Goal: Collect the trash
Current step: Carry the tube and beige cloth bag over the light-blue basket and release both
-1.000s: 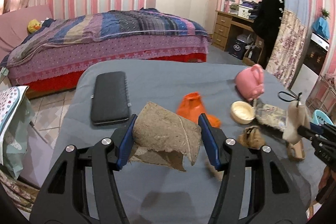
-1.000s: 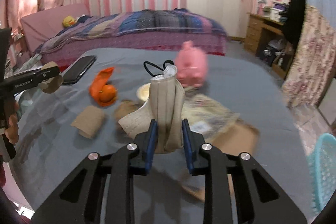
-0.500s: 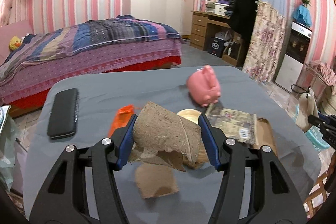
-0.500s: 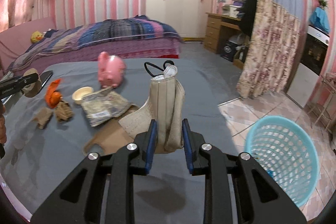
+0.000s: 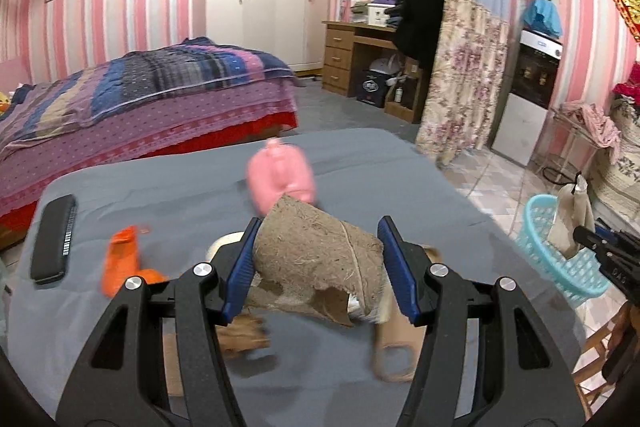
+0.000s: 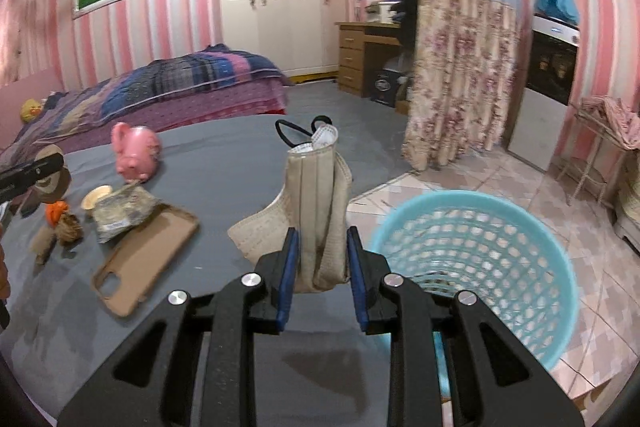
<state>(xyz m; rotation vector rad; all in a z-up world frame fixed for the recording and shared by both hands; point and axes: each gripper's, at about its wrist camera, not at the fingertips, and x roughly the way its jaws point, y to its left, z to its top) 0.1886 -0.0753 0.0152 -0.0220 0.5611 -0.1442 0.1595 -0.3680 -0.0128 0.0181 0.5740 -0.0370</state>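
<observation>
My left gripper (image 5: 318,263) is shut on a torn brown cardboard tube (image 5: 316,259) and holds it above the grey table (image 5: 160,195). My right gripper (image 6: 320,269) is shut on a beige face mask (image 6: 318,203) with black ear loops, held upright near the table's right edge. A light blue mesh basket (image 6: 472,259) stands on the tiled floor just right of the mask; it also shows in the left wrist view (image 5: 560,247). An orange scrap (image 5: 122,259), a brown crumpled scrap (image 6: 68,227) and a crumpled wrapper (image 6: 124,211) lie on the table.
A pink piggy bank (image 5: 280,179), a black case (image 5: 54,239), a small cream dish (image 6: 96,197) and a tan phone case (image 6: 144,259) lie on the table. A bed (image 5: 140,95) stands behind it. A floral curtain (image 6: 460,83) hangs at the right.
Both grippers have swung right with their loads. The blue basket has come close under the right gripper, and the table items have shifted left in both views.
</observation>
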